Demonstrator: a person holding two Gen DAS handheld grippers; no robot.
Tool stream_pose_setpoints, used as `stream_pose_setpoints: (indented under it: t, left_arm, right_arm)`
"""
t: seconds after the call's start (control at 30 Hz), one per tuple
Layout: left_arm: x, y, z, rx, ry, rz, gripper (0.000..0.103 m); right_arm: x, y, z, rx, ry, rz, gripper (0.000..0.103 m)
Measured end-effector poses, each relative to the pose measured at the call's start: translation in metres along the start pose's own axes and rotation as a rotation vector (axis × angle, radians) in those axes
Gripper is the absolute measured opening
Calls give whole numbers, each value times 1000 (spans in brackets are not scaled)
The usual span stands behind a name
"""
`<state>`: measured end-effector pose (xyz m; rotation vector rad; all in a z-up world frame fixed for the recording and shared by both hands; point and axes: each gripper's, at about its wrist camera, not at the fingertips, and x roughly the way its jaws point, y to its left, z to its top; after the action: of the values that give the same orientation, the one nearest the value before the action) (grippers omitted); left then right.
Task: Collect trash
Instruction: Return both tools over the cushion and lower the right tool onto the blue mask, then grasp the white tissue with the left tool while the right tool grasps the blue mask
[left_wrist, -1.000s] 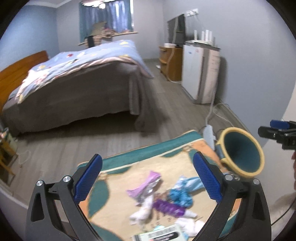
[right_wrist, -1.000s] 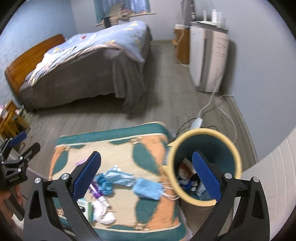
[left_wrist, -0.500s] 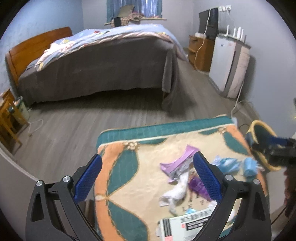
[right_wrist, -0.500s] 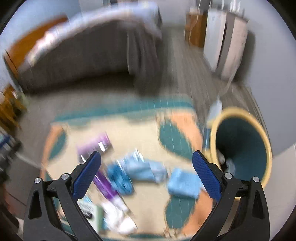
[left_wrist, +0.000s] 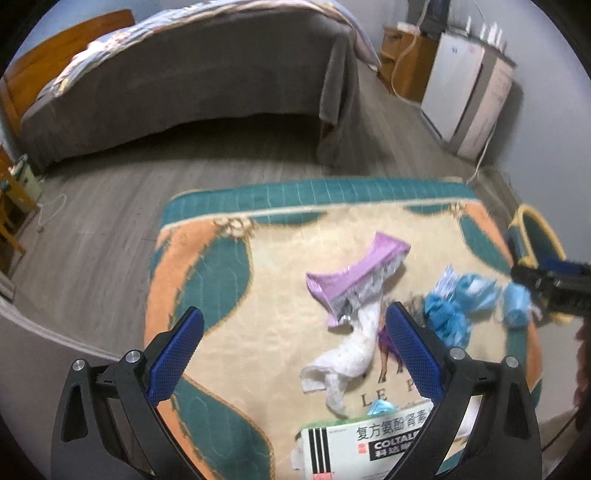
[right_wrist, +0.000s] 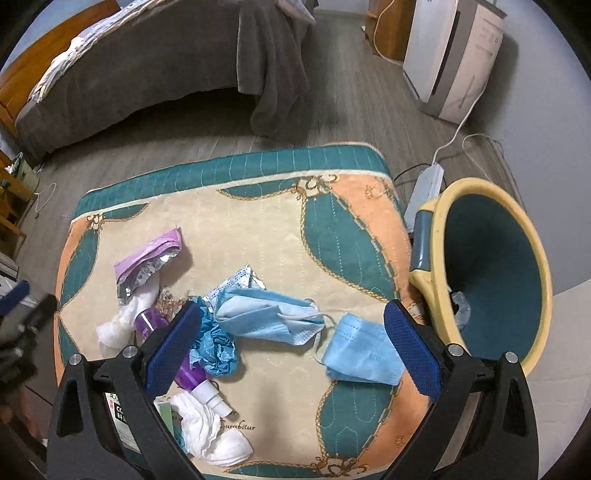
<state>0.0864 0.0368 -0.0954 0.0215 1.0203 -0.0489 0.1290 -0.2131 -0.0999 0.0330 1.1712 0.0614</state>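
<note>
Trash lies on a patterned mat (right_wrist: 258, 206): two blue face masks (right_wrist: 266, 317) (right_wrist: 364, 354), a purple foil wrapper (right_wrist: 147, 258), crumpled blue paper (right_wrist: 216, 349), white tissues (right_wrist: 210, 432), a purple bottle (right_wrist: 192, 376) and a medicine box (left_wrist: 369, 443). A yellow-rimmed teal bin (right_wrist: 491, 273) stands right of the mat with some trash inside. My right gripper (right_wrist: 291, 347) is open and empty above the masks. My left gripper (left_wrist: 291, 354) is open and empty above a white tissue (left_wrist: 351, 358) and the wrapper (left_wrist: 354, 273).
A bed (left_wrist: 192, 74) with a grey cover stands beyond the mat on a wood floor. A white appliance (right_wrist: 450, 55) and a power strip (right_wrist: 424, 188) with cables sit near the right wall. A wooden stand (left_wrist: 11, 206) is at the far left.
Both grippers have tilted down and moved closer over the mat. The right gripper has shifted left from above the bin to above the masks. Both stay open.
</note>
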Motion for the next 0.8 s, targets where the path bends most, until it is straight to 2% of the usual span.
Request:
stream_pose_setpoints:
  t: [0.27, 0.33, 0.43, 0.6, 0.7, 0.8]
  left_arm:
    - [27, -20, -14, 89, 82, -34, 93]
    - [33, -24, -16, 101, 107, -55, 82]
    - [41, -31, -20, 134, 137, -65, 75]
    - [52, -39, -26, 169, 161, -66, 71]
    - [60, -40, -29, 181, 182, -60, 59]
    - [62, -41, -28, 187, 185, -84, 42]
  right_arm:
    - [28, 15, -3, -48, 50, 9, 96]
    - [33, 20, -4, -62, 59, 26, 93]
    - [40, 26, -4, -70, 76, 56, 85]
    - [56, 35, -8, -91, 113, 61, 64]
    - [62, 37, -10, -90, 128, 66, 53]
    - [64, 36, -9, -92, 129, 77, 49]
